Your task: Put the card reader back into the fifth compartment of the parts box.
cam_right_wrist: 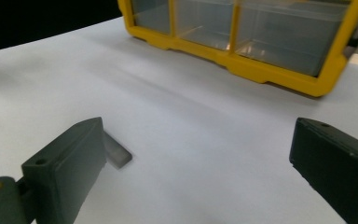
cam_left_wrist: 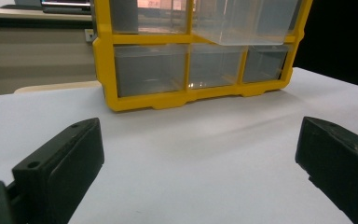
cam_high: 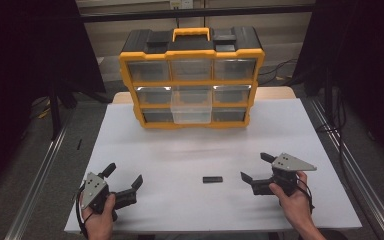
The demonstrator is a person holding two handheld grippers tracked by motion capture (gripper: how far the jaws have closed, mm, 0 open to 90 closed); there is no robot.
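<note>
Left gripper (cam_high: 124, 176) and right gripper (cam_high: 255, 167): jaws wide, empty. Small black block (cam_high: 212, 179) lies betw. them, nearer right gripper.

— What stood around the white table (cam_high: 300, 125)?

— Black curtains (cam_high: 25, 60) hung at both sides, and a pale wall (cam_high: 280, 35) ran behind its far edge, crossed by a dark bar (cam_high: 130, 16).

— And underneath?

— Grey floor (cam_high: 10, 200), with metal rails (cam_high: 40, 175) along the left and right edges and cables (cam_high: 280, 67) past the far right corner.
</note>
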